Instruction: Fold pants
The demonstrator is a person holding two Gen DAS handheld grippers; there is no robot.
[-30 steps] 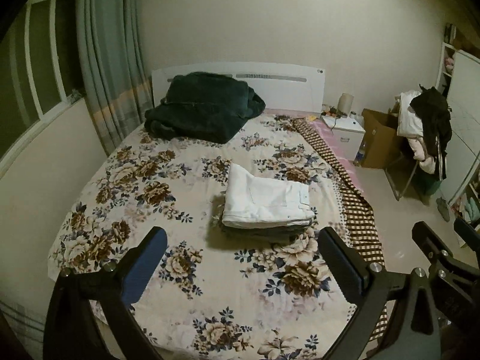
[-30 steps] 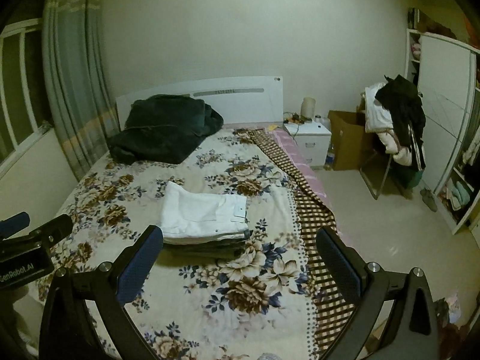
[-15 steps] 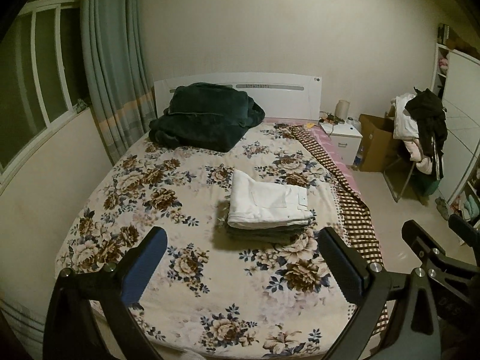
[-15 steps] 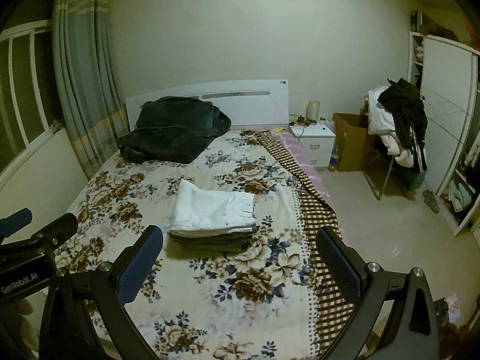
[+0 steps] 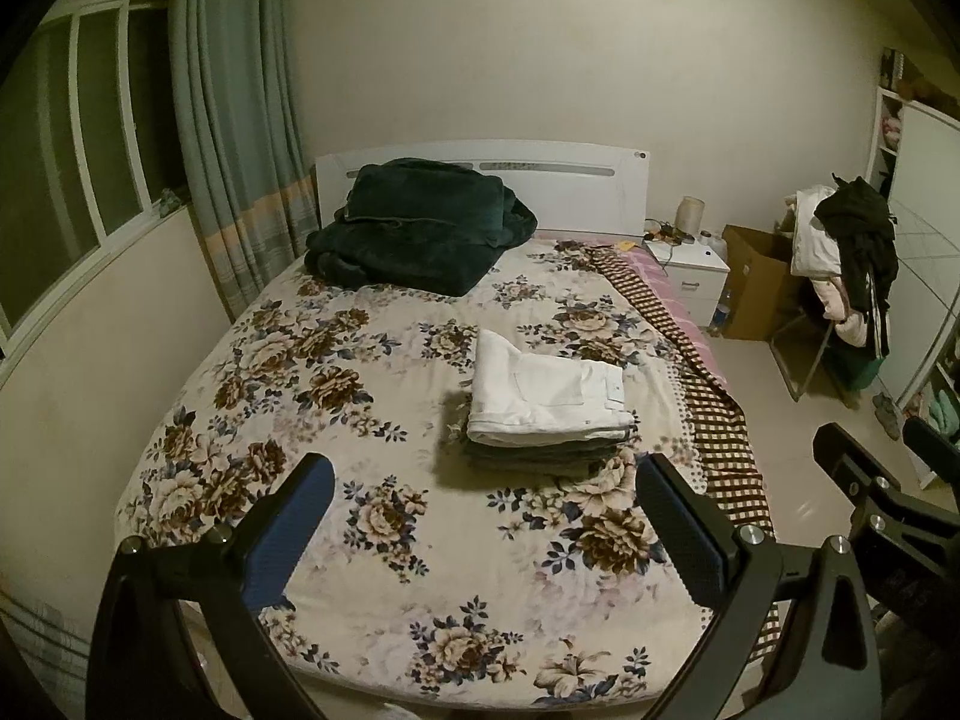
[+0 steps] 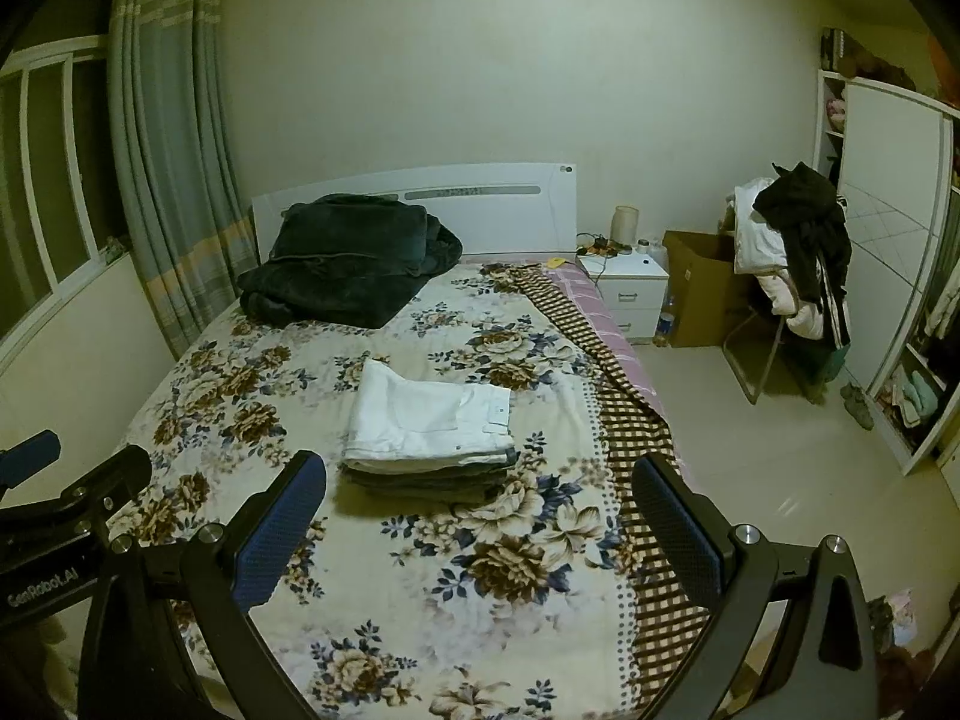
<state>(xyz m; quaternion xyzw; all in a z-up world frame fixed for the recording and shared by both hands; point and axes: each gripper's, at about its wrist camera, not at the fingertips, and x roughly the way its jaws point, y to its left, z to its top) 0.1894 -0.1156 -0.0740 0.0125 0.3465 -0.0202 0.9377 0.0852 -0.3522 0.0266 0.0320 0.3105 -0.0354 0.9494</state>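
Observation:
Folded white pants [image 5: 543, 396] lie on top of a stack of folded dark pants [image 5: 540, 459] in the middle of the bed; they also show in the right wrist view [image 6: 429, 423]. My left gripper [image 5: 486, 525] is open and empty, held back above the foot of the bed, well short of the stack. My right gripper [image 6: 480, 519] is open and empty, likewise back from the stack. The right gripper's body shows at the lower right of the left wrist view [image 5: 882, 498].
A floral bedspread [image 5: 336, 408] covers the bed. A dark green blanket [image 5: 414, 228] lies by the white headboard. A checkered cloth [image 5: 714, 414] hangs along the bed's right edge. A nightstand [image 6: 630, 288], cardboard box [image 6: 699, 282], clothes-laden chair [image 6: 792, 252] and wardrobe stand right.
Both grippers have drawn back and up from the bed, so the stack looks smaller and more of the room shows. The stack has not moved. Both stay open.

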